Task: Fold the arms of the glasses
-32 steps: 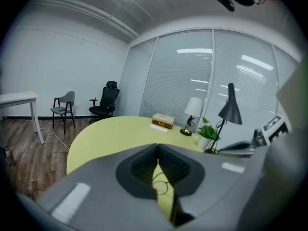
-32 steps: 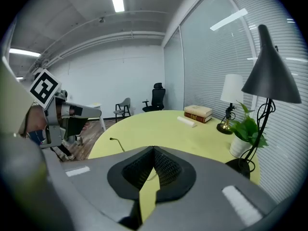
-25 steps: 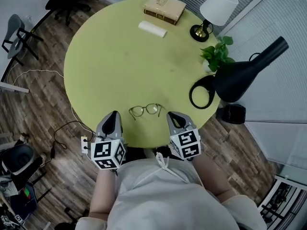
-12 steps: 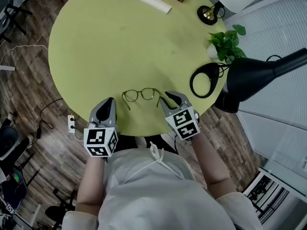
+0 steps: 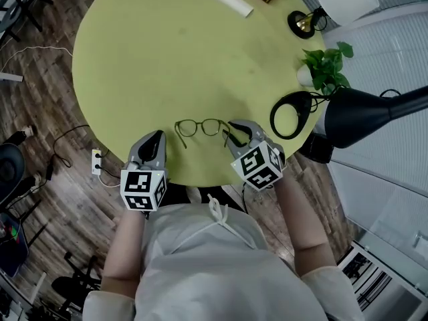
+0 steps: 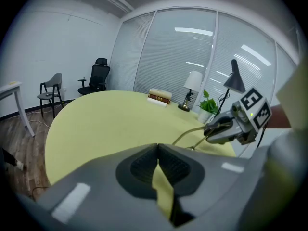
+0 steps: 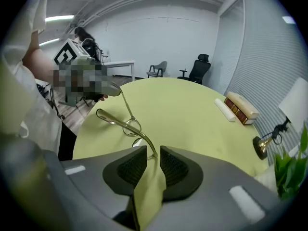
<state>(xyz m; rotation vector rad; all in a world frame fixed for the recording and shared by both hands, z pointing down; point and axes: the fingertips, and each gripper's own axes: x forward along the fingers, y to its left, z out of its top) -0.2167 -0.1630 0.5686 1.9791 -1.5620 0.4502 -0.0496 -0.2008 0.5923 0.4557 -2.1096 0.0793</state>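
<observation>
The glasses (image 5: 200, 127) have a thin, shiny metal frame. The worktop (image 5: 167, 59) is smooth and matt. The floor (image 5: 40, 105) is wood planks. The right gripper (image 7: 154, 148) looks like matt grey plastic, with ribbed dark pads (image 7: 131, 170).

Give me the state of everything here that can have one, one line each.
glasses: arms unfolded, lying on the table
right gripper: jaws slightly apart, one arm of the glasses between them
left gripper: jaws together, nothing between them
book: closed
</observation>
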